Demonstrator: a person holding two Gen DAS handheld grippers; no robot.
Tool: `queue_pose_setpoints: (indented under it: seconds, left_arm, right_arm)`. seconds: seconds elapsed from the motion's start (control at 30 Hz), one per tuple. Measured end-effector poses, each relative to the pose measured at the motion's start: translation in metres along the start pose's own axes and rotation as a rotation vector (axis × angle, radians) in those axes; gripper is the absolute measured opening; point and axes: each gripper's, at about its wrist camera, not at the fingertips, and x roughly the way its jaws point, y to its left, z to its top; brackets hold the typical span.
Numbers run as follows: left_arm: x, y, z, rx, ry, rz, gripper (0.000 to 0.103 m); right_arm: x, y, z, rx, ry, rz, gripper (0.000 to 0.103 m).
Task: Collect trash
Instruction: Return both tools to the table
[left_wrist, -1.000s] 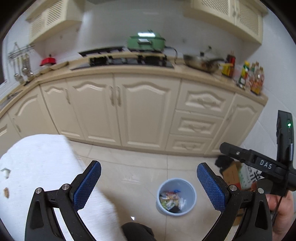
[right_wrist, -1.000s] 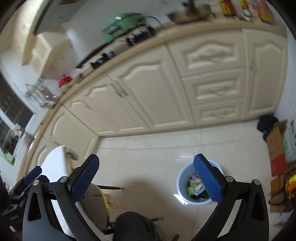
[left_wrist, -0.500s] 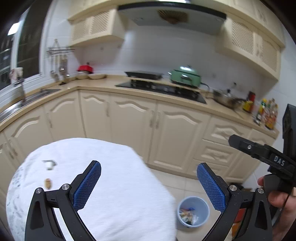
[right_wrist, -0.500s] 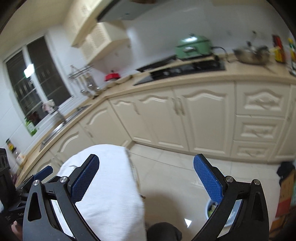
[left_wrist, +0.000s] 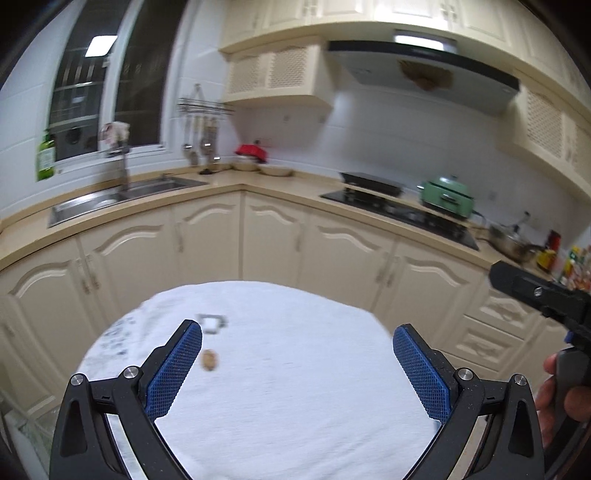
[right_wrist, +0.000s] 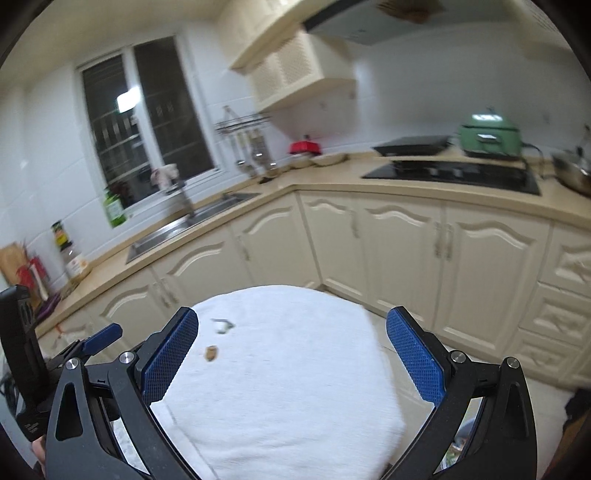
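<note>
A round table under a white cloth (left_wrist: 288, 369) fills the lower middle of both views (right_wrist: 288, 369). On it lie a small brown scrap (left_wrist: 209, 360) (right_wrist: 211, 353) and a small pale wrapper piece (left_wrist: 211, 323) (right_wrist: 221, 326), both at the left. My left gripper (left_wrist: 297, 369) is open and empty above the cloth, its left pad close to the brown scrap. My right gripper (right_wrist: 291, 362) is open and empty above the same cloth. The trash bin is out of view.
Cream kitchen cabinets (left_wrist: 273, 240) run behind the table in an L, with a sink (left_wrist: 122, 195), a hob (left_wrist: 399, 214) and a green pot (left_wrist: 447, 195) on the counter. The other gripper's body shows at the right edge (left_wrist: 546, 295) and at the left edge (right_wrist: 44, 354).
Both grippers have swung up and left from the floor bin to the white-clothed table. The bin has left view. The two scraps now lie near the left pads.
</note>
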Motion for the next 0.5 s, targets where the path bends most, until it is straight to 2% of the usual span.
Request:
queue_pose_setpoints:
  seconds: [0.13, 0.27, 0.5]
  left_arm:
    - [-0.015, 0.025, -0.013, -0.042, 0.011, 0.063, 0.102]
    - [-0.01, 0.04, -0.022, -0.064, 0.045, 0.109, 0.102]
    - [0.049, 0.05, -0.012, -0.083, 0.139, 0.141, 0.102]
  right_arm:
    - [0.018, 0.033, 0.0, -0.063, 0.013, 0.033, 0.103]
    - [0.04, 0.053, -0.004, -0.088, 0.046, 0.053, 0.103]
    - [0.1, 0.058, -0.017, -0.087, 0.149, 0.059, 0.103]
